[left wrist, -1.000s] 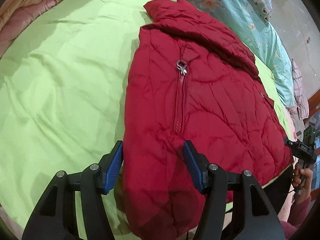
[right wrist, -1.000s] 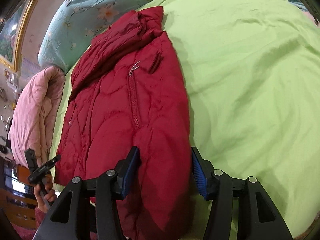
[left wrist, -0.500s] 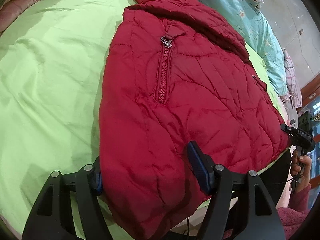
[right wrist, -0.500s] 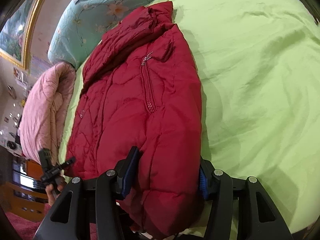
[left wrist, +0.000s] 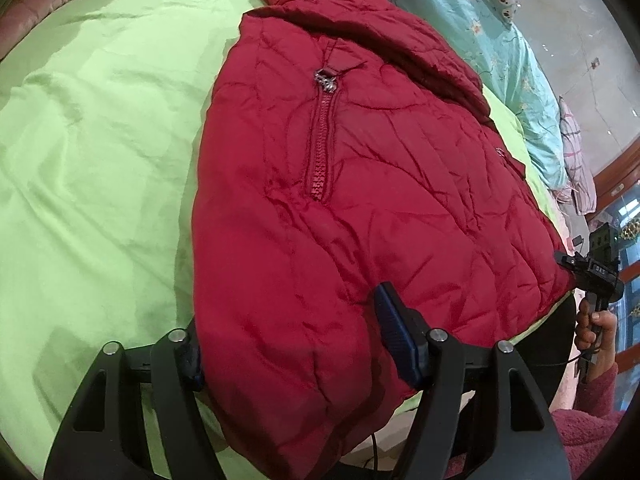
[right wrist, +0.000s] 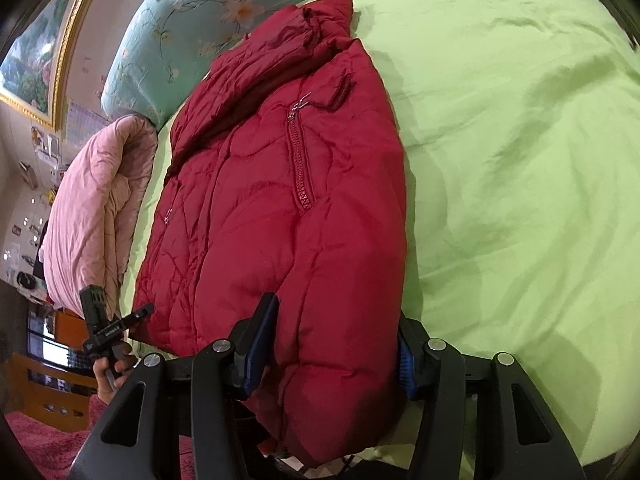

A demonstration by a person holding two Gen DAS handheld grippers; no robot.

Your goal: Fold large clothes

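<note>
A red quilted puffer jacket [left wrist: 360,184] lies folded lengthwise on a lime-green bed sheet [left wrist: 100,152], collar far, hem near. It also shows in the right wrist view [right wrist: 280,208]. My left gripper [left wrist: 292,340] is open, its blue-padded fingers [left wrist: 394,336] straddling the near hem corner; the left finger is partly hidden under the fabric. My right gripper [right wrist: 332,344] is open and straddles the other hem corner in the same way. Each gripper shows small in the other's view, the right one [left wrist: 592,276] and the left one [right wrist: 108,328].
A teal floral quilt [right wrist: 180,28] lies beyond the collar. A pink quilt [right wrist: 88,216] is bunched at the bed's side. The bed edge runs just under the hem, with a dark red rug [right wrist: 36,440] and wooden furniture [right wrist: 44,384] below.
Both grippers have moved forward onto the jacket's hem; the padded fabric now bulges between each pair of fingers. The jaws stay open.
</note>
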